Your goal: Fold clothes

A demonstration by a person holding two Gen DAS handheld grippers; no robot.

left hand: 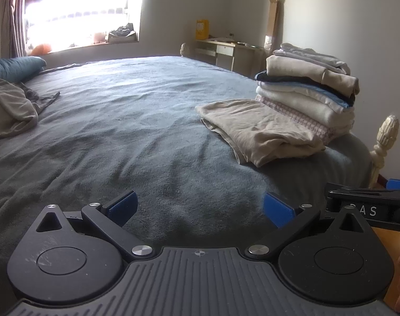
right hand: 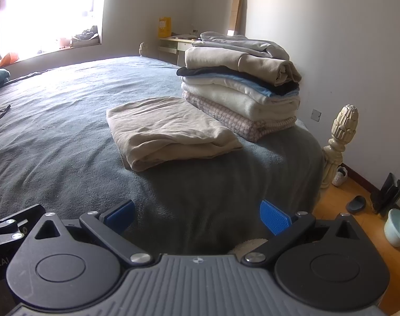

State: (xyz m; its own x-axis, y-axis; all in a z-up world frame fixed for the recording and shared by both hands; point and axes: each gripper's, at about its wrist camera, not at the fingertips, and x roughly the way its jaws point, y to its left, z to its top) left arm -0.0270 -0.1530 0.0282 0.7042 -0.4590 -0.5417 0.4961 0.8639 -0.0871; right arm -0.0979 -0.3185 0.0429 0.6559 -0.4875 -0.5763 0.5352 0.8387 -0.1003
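A folded beige garment (left hand: 257, 129) (right hand: 168, 131) lies flat on the grey-blue bed (left hand: 126, 121) (right hand: 55, 131), beside a tall stack of folded clothes (left hand: 307, 89) (right hand: 242, 81) at the bed's right corner. An unfolded beige-grey garment (left hand: 10, 108) lies crumpled at the far left of the bed. My left gripper (left hand: 200, 206) hovers open over the near bed edge, nothing between its blue pads. My right gripper (right hand: 197, 216) is also open and empty, short of the folded garment. The right gripper's body (left hand: 368, 208) shows at the left wrist view's right edge.
A teal pillow (left hand: 15, 65) lies at the bed's far left. A cream bedpost (right hand: 339, 142) stands at the right corner. On the wooden floor sit a slipper (right hand: 355, 203), a shoe (right hand: 339, 176) and a pale bowl (right hand: 398, 226). A desk (left hand: 226, 51) stands by the far wall.
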